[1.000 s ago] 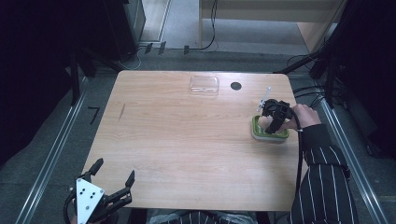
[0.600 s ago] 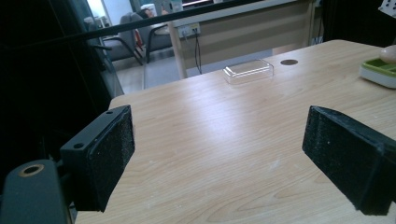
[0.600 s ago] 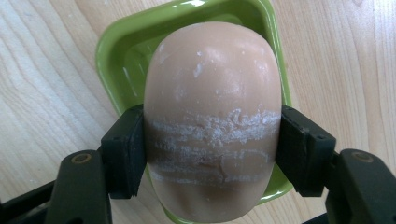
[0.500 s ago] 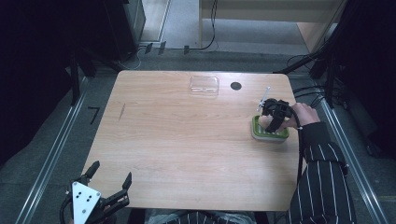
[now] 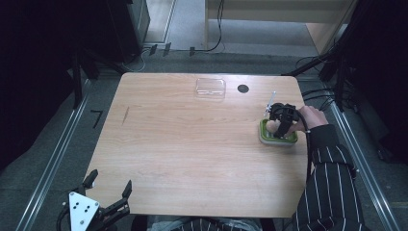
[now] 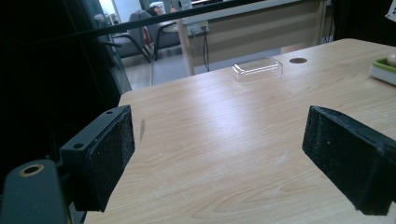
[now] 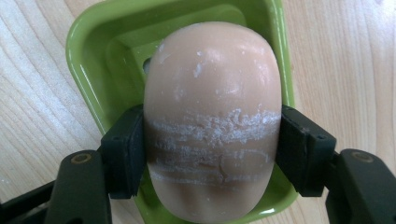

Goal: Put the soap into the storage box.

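The right claw (image 7: 212,149) is squeezing the pink soap (image 7: 212,121) by its sides, right over the green dish (image 7: 93,51), so it cannot slip. The left claw (image 6: 219,158) is waiting wide open at the table (image 6: 224,126) edge.

clear lid (image 5: 210,88), table (image 5: 192,144), floor cables (image 5: 214,29)
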Action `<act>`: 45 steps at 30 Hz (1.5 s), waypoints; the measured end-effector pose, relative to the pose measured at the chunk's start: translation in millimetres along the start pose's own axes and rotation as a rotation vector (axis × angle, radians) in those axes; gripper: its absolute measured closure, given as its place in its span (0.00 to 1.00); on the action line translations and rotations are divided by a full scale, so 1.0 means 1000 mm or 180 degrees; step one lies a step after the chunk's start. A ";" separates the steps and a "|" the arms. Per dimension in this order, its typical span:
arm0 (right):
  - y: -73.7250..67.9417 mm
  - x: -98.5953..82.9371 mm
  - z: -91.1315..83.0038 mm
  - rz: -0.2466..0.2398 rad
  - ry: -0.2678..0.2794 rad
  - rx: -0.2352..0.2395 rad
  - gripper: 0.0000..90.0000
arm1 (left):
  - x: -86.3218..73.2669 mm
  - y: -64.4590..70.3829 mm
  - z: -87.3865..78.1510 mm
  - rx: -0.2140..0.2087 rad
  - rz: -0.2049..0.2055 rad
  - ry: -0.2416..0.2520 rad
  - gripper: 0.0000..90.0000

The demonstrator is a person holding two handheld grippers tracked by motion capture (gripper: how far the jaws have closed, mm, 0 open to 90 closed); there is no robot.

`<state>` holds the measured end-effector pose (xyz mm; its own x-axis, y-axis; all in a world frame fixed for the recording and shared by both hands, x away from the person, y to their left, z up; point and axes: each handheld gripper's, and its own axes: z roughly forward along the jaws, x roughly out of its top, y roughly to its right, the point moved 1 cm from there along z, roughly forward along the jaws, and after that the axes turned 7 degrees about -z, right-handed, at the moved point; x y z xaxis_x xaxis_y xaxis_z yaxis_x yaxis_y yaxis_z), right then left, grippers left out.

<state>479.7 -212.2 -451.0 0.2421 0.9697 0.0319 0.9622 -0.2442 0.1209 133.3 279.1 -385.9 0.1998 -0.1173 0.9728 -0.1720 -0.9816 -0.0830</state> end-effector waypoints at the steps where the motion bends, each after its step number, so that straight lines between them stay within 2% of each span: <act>1: 0.000 0.000 0.000 0.0000 0.0000 0.0000 0.38 | 0.000 0.000 0.000 0.0000 0.0000 0.0000 0.11; 10: 0.000 0.002 0.005 -0.0053 -0.0103 0.0013 0.37 | 0.000 0.000 -0.001 0.0013 0.0002 0.0001 0.11; 24: 0.000 0.005 0.005 -0.0122 -0.0135 -0.0013 0.37 | 0.000 0.000 -0.001 0.0008 0.0001 0.0005 0.11; 31: -0.002 0.006 0.004 -0.0068 -0.0195 -0.0047 0.36 | 0.000 0.000 0.000 0.0006 0.0003 0.0003 0.11; 36: -0.002 0.007 0.005 -0.0097 -0.0214 -0.0040 0.36 | 0.000 0.000 0.000 0.0004 0.0004 0.0003 0.11; 43: -0.002 0.005 0.003 0.0010 -0.0213 -0.0031 0.34 | 0.001 0.001 0.002 -0.0017 0.0011 -0.0002 0.11; 45: -0.001 0.003 0.000 0.0084 -0.0183 -0.0038 0.29 | 0.001 0.002 0.004 -0.0039 0.0021 -0.0002 0.11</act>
<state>479.1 -209.0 -451.3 0.2744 0.9614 -0.0219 0.9539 -0.2693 0.1325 137.2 276.3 -385.8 0.1992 -0.1238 0.9721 -0.1852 -0.9789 -0.0867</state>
